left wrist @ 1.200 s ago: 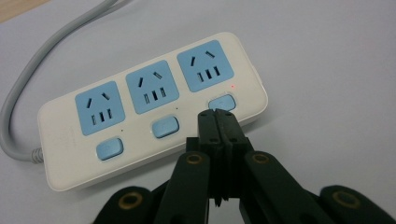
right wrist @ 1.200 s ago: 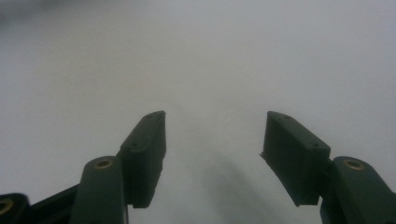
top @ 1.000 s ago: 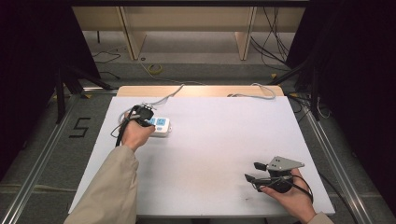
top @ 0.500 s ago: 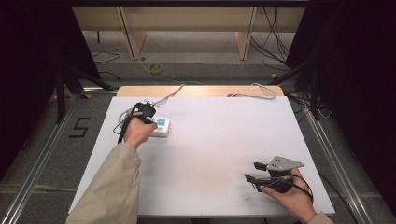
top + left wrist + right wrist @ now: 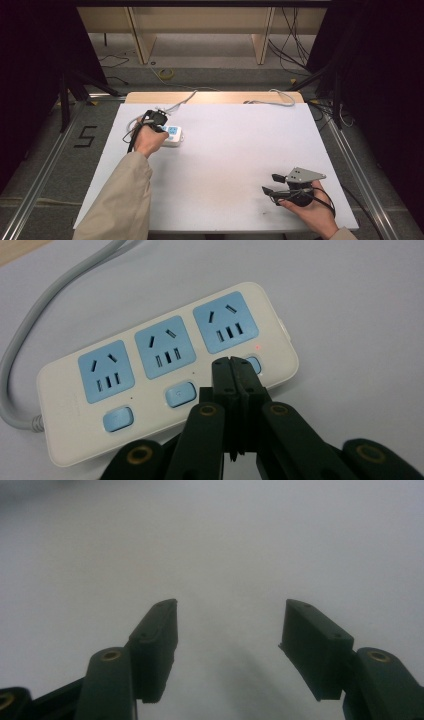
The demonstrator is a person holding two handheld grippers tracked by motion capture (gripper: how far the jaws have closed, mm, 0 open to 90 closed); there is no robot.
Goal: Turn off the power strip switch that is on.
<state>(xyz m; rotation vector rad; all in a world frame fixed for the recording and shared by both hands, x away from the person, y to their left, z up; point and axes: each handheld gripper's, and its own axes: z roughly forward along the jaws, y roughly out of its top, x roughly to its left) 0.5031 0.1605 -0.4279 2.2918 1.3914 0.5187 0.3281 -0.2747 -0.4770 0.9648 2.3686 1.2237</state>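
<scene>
A big white table (image 5: 225,150) takes up most of the high view. It stands on a grey floor with metal rails along the sides. A wooden strip runs along the far edge of the table.

A person reaches in from the near side. The left arm wears a tan sleeve (image 5: 120,200) and stretches to the far left part of the table. The right hand stays near the front right corner, well apart from the left one.

A white power strip (image 5: 165,375) lies flat on the table at the far left. Its grey cord (image 5: 30,340) curls away toward the far edge. The strip has three blue sockets in a row, and a small blue button sits below each socket. A tiny red light (image 5: 257,346) glows by the button at one end.

The left gripper (image 5: 231,362) has its black jaws pressed together with nothing between them. Their tips sit on that end button, right by the red light.

The right gripper (image 5: 227,625) hangs low over bare table. Its jaws stand wide apart and hold nothing.
</scene>
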